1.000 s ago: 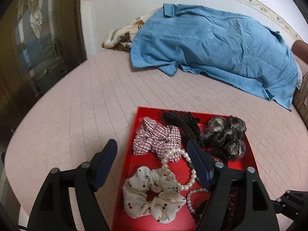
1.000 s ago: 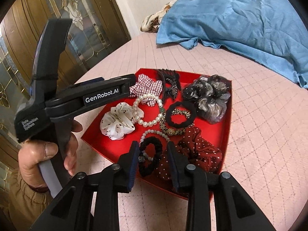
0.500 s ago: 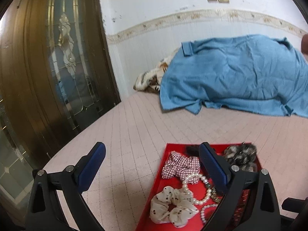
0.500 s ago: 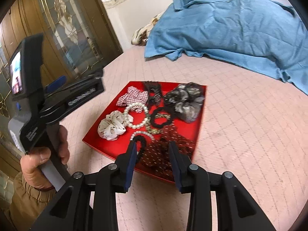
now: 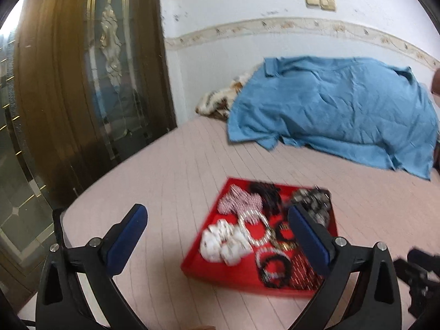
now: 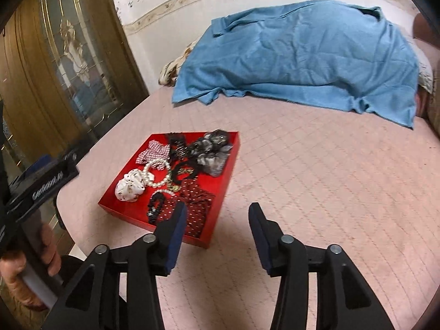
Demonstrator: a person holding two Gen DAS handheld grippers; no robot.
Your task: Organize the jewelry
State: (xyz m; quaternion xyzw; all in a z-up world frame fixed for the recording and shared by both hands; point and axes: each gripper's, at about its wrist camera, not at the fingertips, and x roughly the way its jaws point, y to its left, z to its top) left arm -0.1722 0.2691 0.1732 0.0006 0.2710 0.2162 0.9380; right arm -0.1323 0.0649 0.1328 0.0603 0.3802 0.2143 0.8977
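A red tray lies on the pink bed and holds several hair and jewelry pieces: a white spotted scrunchie, a pearl bracelet, a checked scrunchie, a grey-black scrunchie and a dark red dotted scrunchie. The left wrist view shows the same tray, blurred. My left gripper hangs above and short of it, its jaws opening wide with nothing between them. My right gripper is off the tray's near right corner, jaws opening and empty.
A blue cloth covers a heap at the back of the bed. A brown door with glass stands left, past the bed's edge. A hand holding the left gripper's body shows at the left.
Both grippers have pulled back and up from the tray, which now looks smaller and farther. Both pairs of jaws have spread wider. The tray's pieces have not moved.
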